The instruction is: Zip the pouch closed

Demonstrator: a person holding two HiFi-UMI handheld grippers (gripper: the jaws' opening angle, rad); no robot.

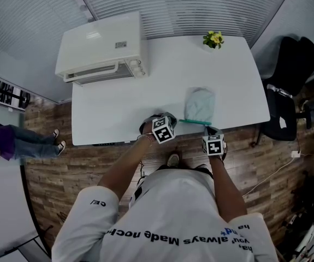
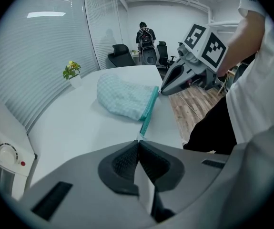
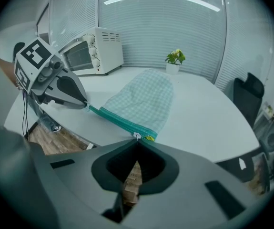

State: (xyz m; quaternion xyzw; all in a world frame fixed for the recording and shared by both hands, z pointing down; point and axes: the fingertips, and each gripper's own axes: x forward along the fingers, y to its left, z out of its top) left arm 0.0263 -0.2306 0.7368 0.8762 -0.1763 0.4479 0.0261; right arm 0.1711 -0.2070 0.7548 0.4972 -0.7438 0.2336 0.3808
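A pale green checked pouch (image 1: 200,103) lies near the front edge of the white table (image 1: 118,113), its teal zipper band (image 1: 194,122) facing me. My left gripper (image 1: 177,121) is shut on the band's left end; in its own view the jaws (image 2: 137,141) meet right at the band's tip (image 2: 147,116). My right gripper (image 1: 208,126) pinches the other end. In the right gripper view its closed tips (image 3: 137,140) sit on the small silver zipper pull (image 3: 137,136) at the pouch's (image 3: 144,99) corner. The band (image 3: 117,120) runs taut between both grippers.
A white toaster oven (image 1: 102,48) stands at the table's back left, and a small potted plant (image 1: 213,39) at the back right. A black office chair (image 1: 290,81) is beside the table's right end. A person's legs (image 1: 31,141) show on the floor at left.
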